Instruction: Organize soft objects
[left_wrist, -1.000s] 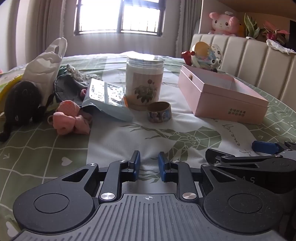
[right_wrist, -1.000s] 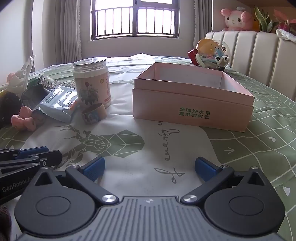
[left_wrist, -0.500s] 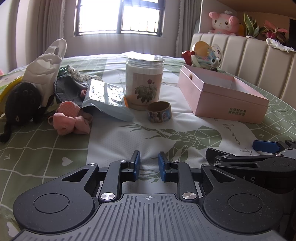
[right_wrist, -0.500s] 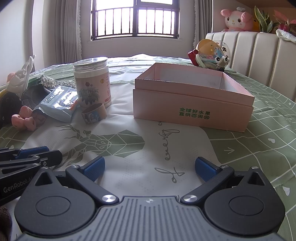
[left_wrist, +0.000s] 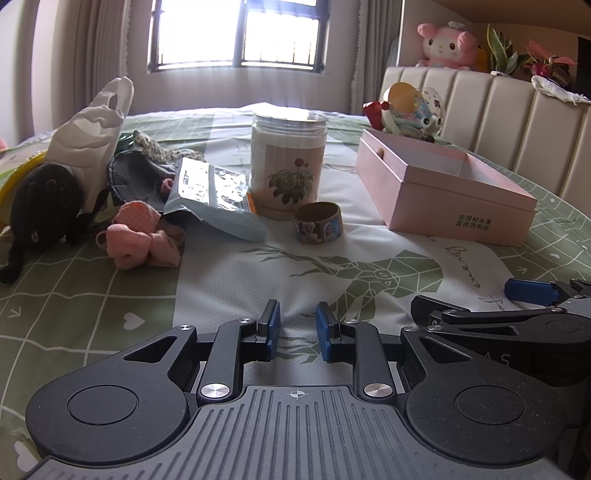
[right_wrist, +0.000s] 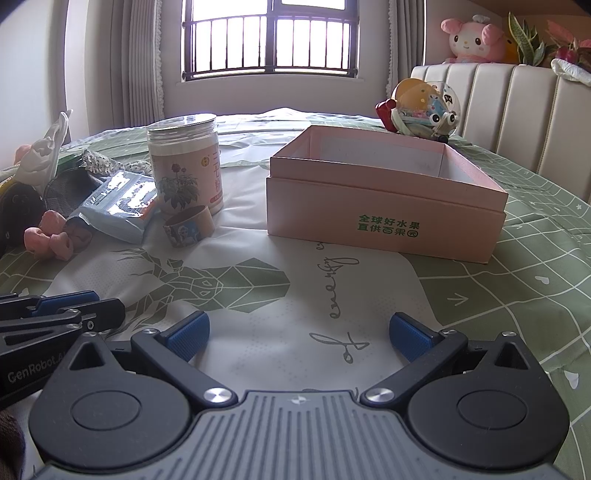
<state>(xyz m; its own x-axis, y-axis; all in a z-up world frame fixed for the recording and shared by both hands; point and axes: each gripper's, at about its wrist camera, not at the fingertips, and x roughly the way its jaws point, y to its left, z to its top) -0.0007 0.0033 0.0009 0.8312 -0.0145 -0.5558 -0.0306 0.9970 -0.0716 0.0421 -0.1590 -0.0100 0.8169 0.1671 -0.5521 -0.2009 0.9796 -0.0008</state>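
Across the green patterned bedspread (right_wrist: 535, 280) both tools sit low and idle, nothing gripped. Left gripper (left_wrist: 297, 334) has its blue pads drawn near together with a narrow gap showing, clamped on nothing; right gripper (right_wrist: 297, 334) has its jaws spread wide, released and ready, probably because it faces the open pink cardboard box (right_wrist: 384, 206) at its 1 o'clock, the likely home for the soft things. That box looks empty as far as its interior shows, so the sorting seems not yet begun. From the left wrist view, the soft pile lies at 10 o'clock: a crumpled pink fabric scrunchie (left_wrist: 142, 238), a black plush toy (left_wrist: 40, 199) just beside it, a white cloth glove (left_wrist: 92, 125) propped above, and dark mesh fabric (left_wrist: 136, 173) behind. Hard items crowd the middle at 12: a clear plastic jar with a flower label (left_wrist: 288, 162), a cartoon-printed tape roll (left_wrist: 318, 222) just in front, a pale blue foil packet (left_wrist: 216, 199) touching the scrunchie's side
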